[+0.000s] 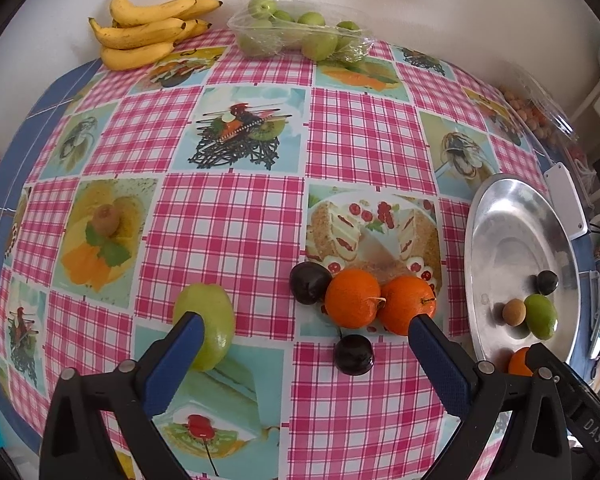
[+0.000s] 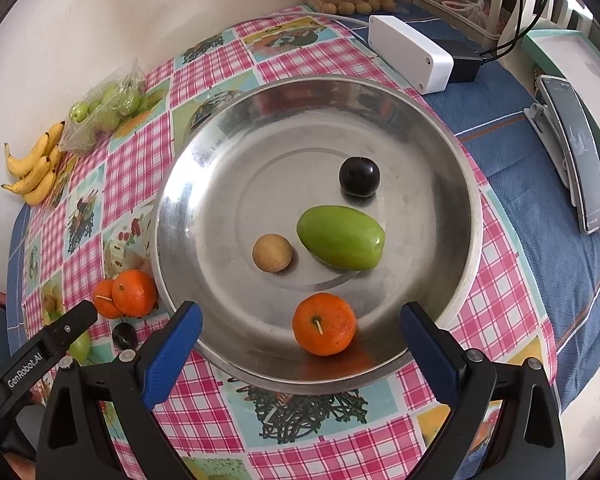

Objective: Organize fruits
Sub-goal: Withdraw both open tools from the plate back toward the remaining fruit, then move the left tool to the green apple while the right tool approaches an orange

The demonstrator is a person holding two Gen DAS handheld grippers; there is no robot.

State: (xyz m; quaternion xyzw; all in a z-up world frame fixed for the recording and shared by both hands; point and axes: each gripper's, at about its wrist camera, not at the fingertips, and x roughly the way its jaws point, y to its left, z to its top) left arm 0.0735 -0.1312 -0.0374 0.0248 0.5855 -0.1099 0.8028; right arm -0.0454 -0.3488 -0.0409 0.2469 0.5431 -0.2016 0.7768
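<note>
Both grippers stand with jaws spread wide and grip nothing. Left gripper [image 1: 304, 326] hangs over the checked tablecloth [image 1: 236, 216]; its left blue pad [image 1: 176, 356] lies in front of a green fruit [image 1: 206, 326], and its right pad [image 1: 440, 360] lies in front of the right one of two oranges [image 1: 408, 304]. Whether either pad touches its fruit cannot be told. The two oranges touch each other, and the left orange [image 1: 352, 298] touches a dark plum [image 1: 310, 282] on its far left side. A second dark plum [image 1: 354, 354] lies apart from them, nearer the camera, between the open pads.

Right gripper [image 2: 300, 326] hangs over the near rim of a round metal tray [image 2: 220, 152]. An orange [image 2: 324, 324] rests on the tray floor between the open pads, with clear space on both sides. Further in, the tray holds a small tan round fruit [image 2: 272, 253], a long green fruit [image 2: 340, 238] just beside it, and a dark plum [image 2: 359, 176] beyond that. None of the four touch.

Along the far wall lie a bunch of bananas [image 1: 148, 28] and a clear plastic box of green fruits [image 1: 296, 32]. A white box [image 2: 410, 54] sits behind the tray on a blue cloth [image 2: 520, 184], with a phone [image 2: 580, 152] on a stand to the right.
</note>
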